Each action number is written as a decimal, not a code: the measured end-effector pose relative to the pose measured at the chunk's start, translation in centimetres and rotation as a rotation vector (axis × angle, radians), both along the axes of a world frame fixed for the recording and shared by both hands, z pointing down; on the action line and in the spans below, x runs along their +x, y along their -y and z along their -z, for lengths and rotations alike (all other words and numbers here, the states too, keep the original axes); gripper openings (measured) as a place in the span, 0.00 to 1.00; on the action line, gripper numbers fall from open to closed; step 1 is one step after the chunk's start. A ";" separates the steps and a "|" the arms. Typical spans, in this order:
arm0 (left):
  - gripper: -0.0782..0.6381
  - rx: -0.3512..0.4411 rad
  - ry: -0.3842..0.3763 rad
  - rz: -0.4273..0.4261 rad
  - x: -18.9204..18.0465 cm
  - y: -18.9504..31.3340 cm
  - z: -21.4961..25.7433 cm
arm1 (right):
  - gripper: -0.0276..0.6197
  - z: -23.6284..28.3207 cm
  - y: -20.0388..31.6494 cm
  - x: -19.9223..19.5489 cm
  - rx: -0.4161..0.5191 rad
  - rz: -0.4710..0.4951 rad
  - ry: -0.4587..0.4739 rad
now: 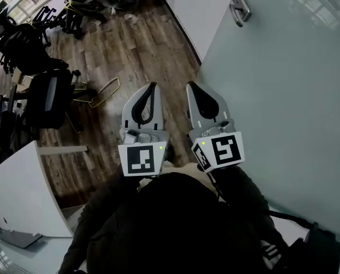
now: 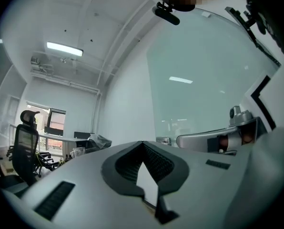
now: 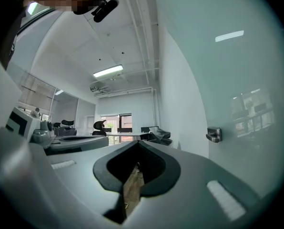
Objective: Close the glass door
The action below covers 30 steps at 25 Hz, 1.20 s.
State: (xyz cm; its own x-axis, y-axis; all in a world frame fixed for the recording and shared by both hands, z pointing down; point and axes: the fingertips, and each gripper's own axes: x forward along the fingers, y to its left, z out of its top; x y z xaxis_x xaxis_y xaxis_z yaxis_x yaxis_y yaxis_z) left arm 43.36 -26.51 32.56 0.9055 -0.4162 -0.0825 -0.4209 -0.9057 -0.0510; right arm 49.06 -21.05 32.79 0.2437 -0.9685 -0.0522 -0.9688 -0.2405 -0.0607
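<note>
Left gripper (image 1: 153,87) and right gripper (image 1: 190,86) are held shut, nothing gripped. Glass door (image 1: 284,101) is located just right, handle (image 1: 240,8) further ahead. Risk: a skid off the smooth glass, if it is pushed at an angle.

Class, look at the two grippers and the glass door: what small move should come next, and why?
Probably reach the right gripper forward toward the door handle. Both grippers sit near the body with jaws together and empty, touching nothing. The glass door stands on the right side, so that gripper seems better placed than the left gripper.
</note>
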 end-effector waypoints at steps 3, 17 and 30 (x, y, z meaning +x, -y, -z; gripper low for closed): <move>0.10 -0.004 0.015 -0.033 4.2 2.3 -0.2 | 0.05 0.6 2.1 4.4 0.003 -0.039 0.000; 0.10 0.014 0.034 -0.203 24.3 11.0 -1.2 | 0.05 -0.8 10.9 21.7 0.005 -0.164 0.002; 0.10 0.034 -0.029 -0.350 39.6 14.1 1.4 | 0.05 4.0 13.7 35.2 0.054 -0.286 -0.117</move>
State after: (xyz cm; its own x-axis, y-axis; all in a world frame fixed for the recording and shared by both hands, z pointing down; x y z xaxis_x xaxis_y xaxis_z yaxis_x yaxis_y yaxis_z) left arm 82.92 -40.61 31.12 0.9899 -0.0776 -0.1188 -0.0870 -0.9933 -0.0757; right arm 84.31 -34.71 28.74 0.4954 -0.8564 -0.1456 -0.8633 -0.5040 0.0268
